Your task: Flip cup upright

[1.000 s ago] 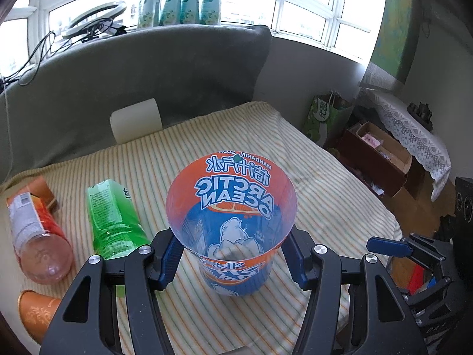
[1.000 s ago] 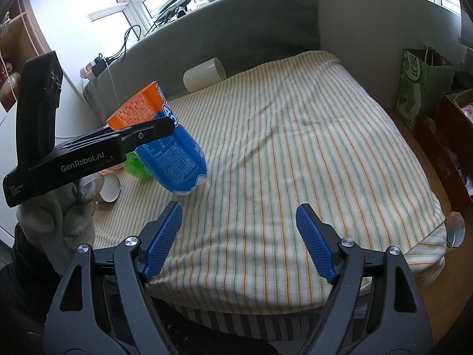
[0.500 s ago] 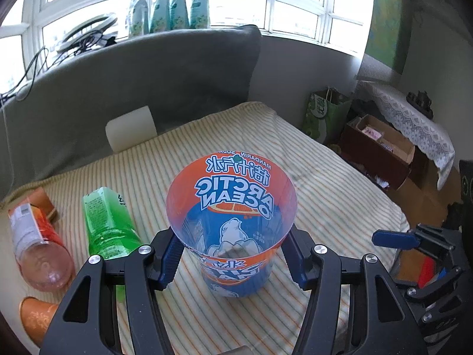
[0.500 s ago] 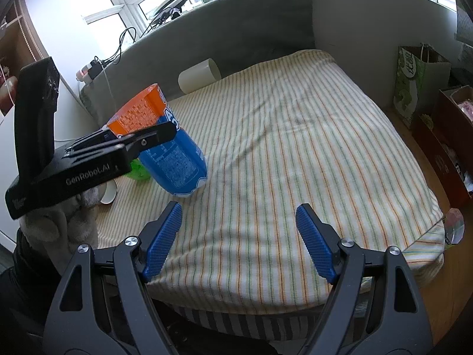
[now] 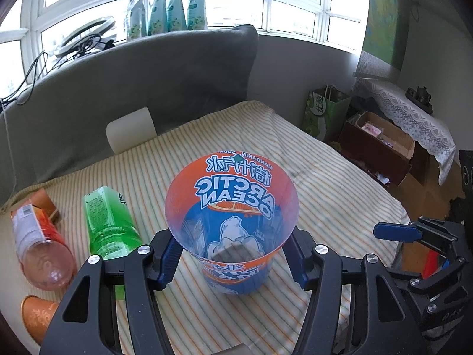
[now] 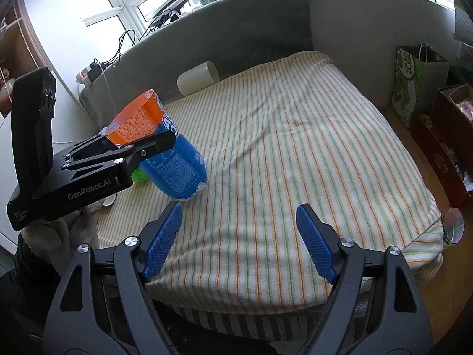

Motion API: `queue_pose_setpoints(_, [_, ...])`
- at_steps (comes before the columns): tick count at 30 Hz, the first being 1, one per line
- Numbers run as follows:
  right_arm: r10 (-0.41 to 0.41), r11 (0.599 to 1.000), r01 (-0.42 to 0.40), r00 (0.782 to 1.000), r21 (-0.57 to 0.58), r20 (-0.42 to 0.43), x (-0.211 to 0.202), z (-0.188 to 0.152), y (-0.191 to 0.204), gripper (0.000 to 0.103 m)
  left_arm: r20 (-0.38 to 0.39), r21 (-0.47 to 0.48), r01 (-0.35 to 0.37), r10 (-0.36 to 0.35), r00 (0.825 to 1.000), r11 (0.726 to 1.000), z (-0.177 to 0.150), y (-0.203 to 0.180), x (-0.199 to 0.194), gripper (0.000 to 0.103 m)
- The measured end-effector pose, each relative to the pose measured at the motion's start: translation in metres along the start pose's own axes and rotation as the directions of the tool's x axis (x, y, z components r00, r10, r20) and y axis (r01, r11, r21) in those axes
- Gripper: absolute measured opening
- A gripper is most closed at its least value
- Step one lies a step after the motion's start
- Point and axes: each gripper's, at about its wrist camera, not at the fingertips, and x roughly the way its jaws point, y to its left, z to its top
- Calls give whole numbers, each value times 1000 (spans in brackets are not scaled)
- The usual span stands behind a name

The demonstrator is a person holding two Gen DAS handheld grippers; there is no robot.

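A clear plastic cup with an orange and blue "Arctic Ocean" label sits between the blue pads of my left gripper, mouth up and tilted towards the camera. Its base is at or just above the striped cloth. In the right wrist view the cup leans, held by the left gripper at the table's left side. My right gripper is open and empty over the front edge of the cloth.
A green bottle, a pink-orange bottle and a small orange cup lie to the left of the cup. A white cup lies on its side by the grey backrest. Boxes and a green bag stand on the floor at right.
The left gripper has tipped the cup more upright and lowered its base towards the cloth. The right gripper has stayed in place.
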Motion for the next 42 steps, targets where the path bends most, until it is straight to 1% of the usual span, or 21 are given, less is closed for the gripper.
queue_pose_setpoints(7, [-3,1000,3,1000,-5,3,-1,0,2,82,-9,-23,20,-20,1000,1000,0,5,-1,62])
queue_pose_setpoints(14, [-5,1000,5,1000,-4,7,-2,-1,4,82,-21,-23,28,-28,999,999,-2,6,1,73])
queue_pose_setpoints(24, [-7,1000,7,1000,-9,12,-3,0,7,82,-28,-25,29,-30,999,999,-3,7,-3,74])
queue_pose_setpoints(26, [-11,1000,11,1000,-12,17,-5,0,8,82,-30,-28,31,-32,999,999,-4,9,-5,75])
queue_pose_setpoints(33, [-25,999,26,999,-24,40,-7,3,13,82,-32,-40,24,-26,999,999,-12,15,-15,76])
queue_pose_setpoints(37, [-32,999,34,998,-34,60,-8,5,16,83,-25,-49,14,-15,1000,999,-16,21,-24,76])
queue_pose_setpoints(38, [-35,998,38,997,-41,68,-8,6,17,87,-21,-54,9,-11,1000,998,-17,23,-28,76])
queue_pose_setpoints(39, [-39,998,43,996,-48,78,-8,6,19,88,-15,-60,4,-5,1000,998,-19,25,-31,76])
queue_pose_setpoints(42, [-46,996,54,994,-75,101,-10,7,26,88,13,-85,-15,16,1000,996,-23,32,-45,76])
